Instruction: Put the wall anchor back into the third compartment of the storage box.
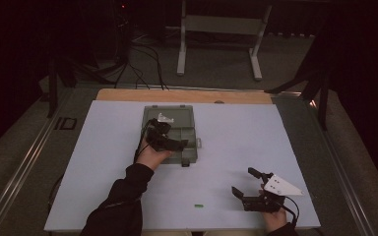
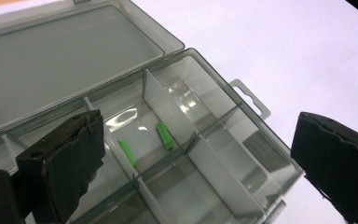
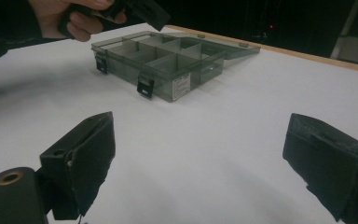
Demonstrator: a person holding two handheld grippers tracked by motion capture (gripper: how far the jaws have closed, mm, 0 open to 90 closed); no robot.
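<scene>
A smoky clear compartment box (image 1: 177, 114) lies open in the middle of the white mat, its lid (image 2: 65, 56) folded flat behind it. Two small green pegs (image 2: 165, 135) (image 2: 128, 153) lie in one compartment of its back row. My left gripper (image 1: 170, 140) hovers over the box, jaws wide apart with nothing between them (image 2: 200, 158). A third green peg (image 1: 198, 205) lies loose on the mat near the front edge. To its right my right gripper (image 1: 245, 182) rests open and empty (image 3: 200, 158), pointing at the box's latched front wall (image 3: 177, 86).
The white mat (image 1: 285, 147) covers a wooden tabletop (image 1: 187, 95) whose far edge shows. Beyond it a metal stand (image 1: 216, 29) and cables (image 1: 147, 64) sit on the dark floor. A metal rail (image 1: 24, 167) runs along the left side.
</scene>
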